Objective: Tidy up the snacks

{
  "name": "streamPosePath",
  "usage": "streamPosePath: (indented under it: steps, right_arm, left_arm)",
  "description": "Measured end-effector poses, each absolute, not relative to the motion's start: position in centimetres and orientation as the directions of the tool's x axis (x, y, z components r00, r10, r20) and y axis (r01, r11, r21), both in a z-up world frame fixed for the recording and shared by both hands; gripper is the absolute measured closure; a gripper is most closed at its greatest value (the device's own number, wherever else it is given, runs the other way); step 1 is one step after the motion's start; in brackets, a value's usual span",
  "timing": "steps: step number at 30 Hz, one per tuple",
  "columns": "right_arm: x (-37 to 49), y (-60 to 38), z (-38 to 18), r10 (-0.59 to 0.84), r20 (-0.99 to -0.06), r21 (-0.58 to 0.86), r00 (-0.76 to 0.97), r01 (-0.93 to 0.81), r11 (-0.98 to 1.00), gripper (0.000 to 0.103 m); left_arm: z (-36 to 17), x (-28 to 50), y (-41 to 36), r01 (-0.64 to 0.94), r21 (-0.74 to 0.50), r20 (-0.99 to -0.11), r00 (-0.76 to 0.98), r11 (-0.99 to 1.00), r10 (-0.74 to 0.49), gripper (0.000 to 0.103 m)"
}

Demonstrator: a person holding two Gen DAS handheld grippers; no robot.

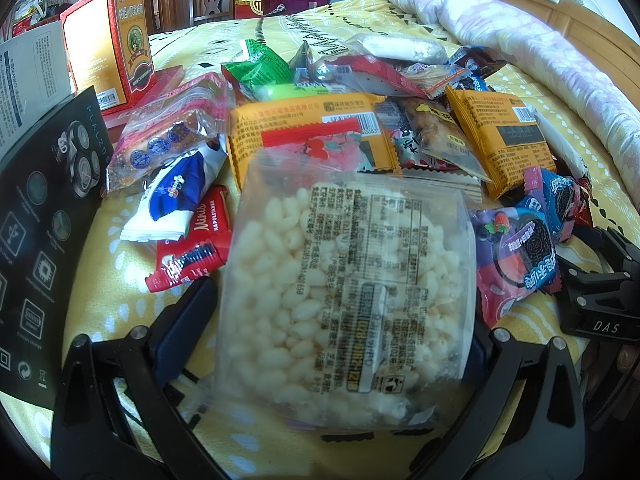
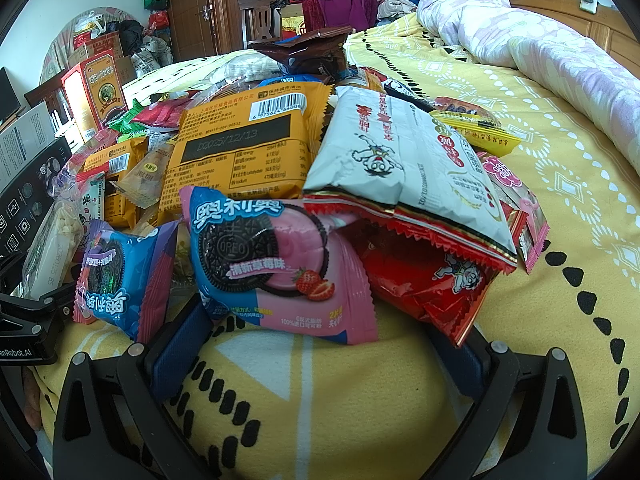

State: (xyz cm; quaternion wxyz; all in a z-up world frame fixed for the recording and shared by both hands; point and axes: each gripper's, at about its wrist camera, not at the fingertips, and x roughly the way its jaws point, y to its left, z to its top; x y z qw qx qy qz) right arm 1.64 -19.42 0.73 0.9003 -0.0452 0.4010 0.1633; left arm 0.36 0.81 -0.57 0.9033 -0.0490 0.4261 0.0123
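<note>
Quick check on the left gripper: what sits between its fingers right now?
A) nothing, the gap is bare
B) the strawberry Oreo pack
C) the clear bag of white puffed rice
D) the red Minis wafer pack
C: in the left wrist view the clear bag of white puffed rice fills the gap of the left gripper, a blue finger at its side.

A bed (image 2: 540,320) with a yellow patterned cover is carrying a heap of snack packets. A pink strawberry Oreo packet (image 2: 276,264) and a red crinkled packet (image 2: 424,284) are lying toward the near edge. A rolled pale quilt (image 2: 560,52) is lying along the far right edge. A red box (image 1: 116,40) is standing upright at the left side.
</note>
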Motion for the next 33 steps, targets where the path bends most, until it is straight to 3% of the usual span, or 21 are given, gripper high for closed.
streamPosePath:
  steps: [26, 33]
  right_arm:
    - [1.6, -19.4, 0.7, 0.257, -0.737, 0.048, 0.625, -0.330, 0.943, 0.000]
    - [1.6, -19.4, 0.7, 0.256, -0.737, 0.047, 0.626, -0.330, 0.943, 0.000]
  left_arm:
    - [0.5, -0.2, 1.2, -0.058, -0.099, -0.776, 0.629, 0.993, -0.041, 0.000]
    - [2.3, -0.6, 0.5, -0.060, -0.035, -0.763, 0.646, 0.998, 0.012, 0.000]
